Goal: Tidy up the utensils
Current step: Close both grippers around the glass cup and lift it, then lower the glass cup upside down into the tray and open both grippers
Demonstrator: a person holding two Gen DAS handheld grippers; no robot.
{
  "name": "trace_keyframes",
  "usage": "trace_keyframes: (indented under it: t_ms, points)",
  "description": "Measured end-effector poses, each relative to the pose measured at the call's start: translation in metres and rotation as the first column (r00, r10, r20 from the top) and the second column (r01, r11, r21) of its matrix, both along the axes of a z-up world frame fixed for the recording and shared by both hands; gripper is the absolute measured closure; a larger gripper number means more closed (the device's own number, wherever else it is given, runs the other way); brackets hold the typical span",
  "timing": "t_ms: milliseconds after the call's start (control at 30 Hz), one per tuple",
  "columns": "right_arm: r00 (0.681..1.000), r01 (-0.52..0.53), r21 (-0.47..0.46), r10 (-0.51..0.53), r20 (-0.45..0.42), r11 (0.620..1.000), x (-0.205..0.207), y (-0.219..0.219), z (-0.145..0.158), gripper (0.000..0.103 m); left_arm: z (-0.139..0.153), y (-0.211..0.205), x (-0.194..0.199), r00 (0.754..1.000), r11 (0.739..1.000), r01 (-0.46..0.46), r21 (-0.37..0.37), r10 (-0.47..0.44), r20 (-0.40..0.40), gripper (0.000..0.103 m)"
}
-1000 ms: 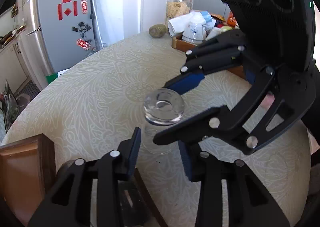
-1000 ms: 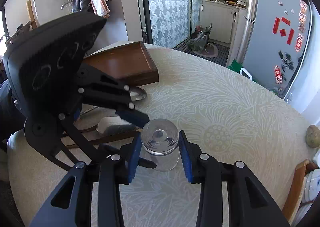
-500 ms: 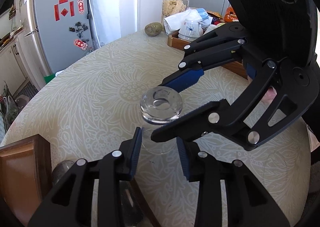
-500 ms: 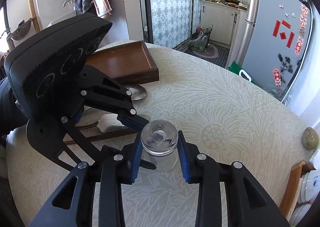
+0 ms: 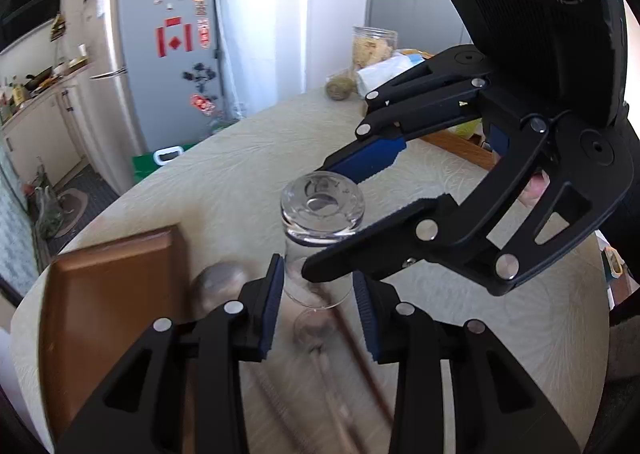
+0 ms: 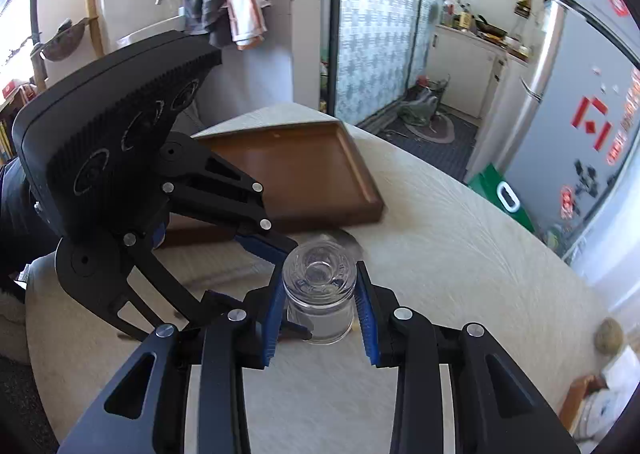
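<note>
The right tongs [image 6: 320, 314] grip an upturned clear glass [image 6: 320, 286], blue pads pressed to its sides, thick base uppermost. The left tongs [image 5: 318, 310] straddle the same glass low down; whether their pads actually touch it I cannot tell. The glass appears lifted off the patterned worktop [image 6: 460, 254]. Beneath it, blurred, lie a metal spoon [image 5: 218, 284] and what look like chopsticks [image 5: 360, 350], loose on the cloth just beside the brown wooden tray [image 6: 296, 170], which shows nothing inside. By my reading, sorting has barely begun: every utensil remains outside tray and glass.
</note>
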State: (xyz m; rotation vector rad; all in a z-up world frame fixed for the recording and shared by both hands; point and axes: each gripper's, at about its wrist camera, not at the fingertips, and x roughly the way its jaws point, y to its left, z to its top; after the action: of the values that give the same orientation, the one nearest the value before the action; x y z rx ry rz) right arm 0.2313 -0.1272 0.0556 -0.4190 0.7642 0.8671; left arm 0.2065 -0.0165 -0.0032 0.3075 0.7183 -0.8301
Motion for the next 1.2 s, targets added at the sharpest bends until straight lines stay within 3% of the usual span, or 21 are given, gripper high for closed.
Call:
trace_keyframes:
  t_ms: [333,600,967,1033,1067,1100,1133,1200]
  points:
    - [0.986,-0.164,0.016,0.164,0.003,0.986,0.01,0.12,0.001,0.069,0.004,0.104,-0.009,0.986,0.985,-0.169,0.021,0.169,0.002,0.066]
    - [0.972,-0.234,0.035,0.235,-0.026,0.972,0.03,0.184,-0.017,0.069,-0.011,0.151,0.004,0.965,0.965,-0.259,0.033,0.26,-0.024,0.066]
    - [0.971,-0.238,0.024,0.239,-0.028,0.971,0.042,0.2,-0.034,0.069,-0.027,0.173,0.022,0.957,0.959,-0.282,0.022,0.283,-0.056,0.065]
    - [0.971,-0.238,0.007,0.238,0.004,0.971,0.039,0.2,-0.035,0.068,-0.03,0.173,0.02,0.957,0.958,-0.286,0.032,0.287,-0.044,0.054]
    - [0.972,-0.234,0.004,0.234,0.008,0.972,0.038,0.201,-0.035,0.068,-0.031,0.172,0.019,0.957,0.957,-0.288,0.037,0.289,-0.032,0.032]
    - [0.973,-0.229,-0.004,0.229,0.012,0.973,0.037,0.202,-0.035,0.054,-0.03,0.172,0.017,0.957,0.957,-0.288,0.03,0.289,-0.02,0.027]
    - [0.974,-0.223,-0.018,0.224,0.032,0.975,0.035,0.2,-0.034,0.029,-0.03,0.173,0.016,0.957,0.957,-0.289,0.022,0.29,-0.015,0.024]
    - [0.971,-0.23,-0.015,0.231,0.057,0.973,0.031,0.192,-0.03,0.023,-0.025,0.174,0.013,0.952,0.952,-0.306,0.026,0.306,-0.004,0.016]
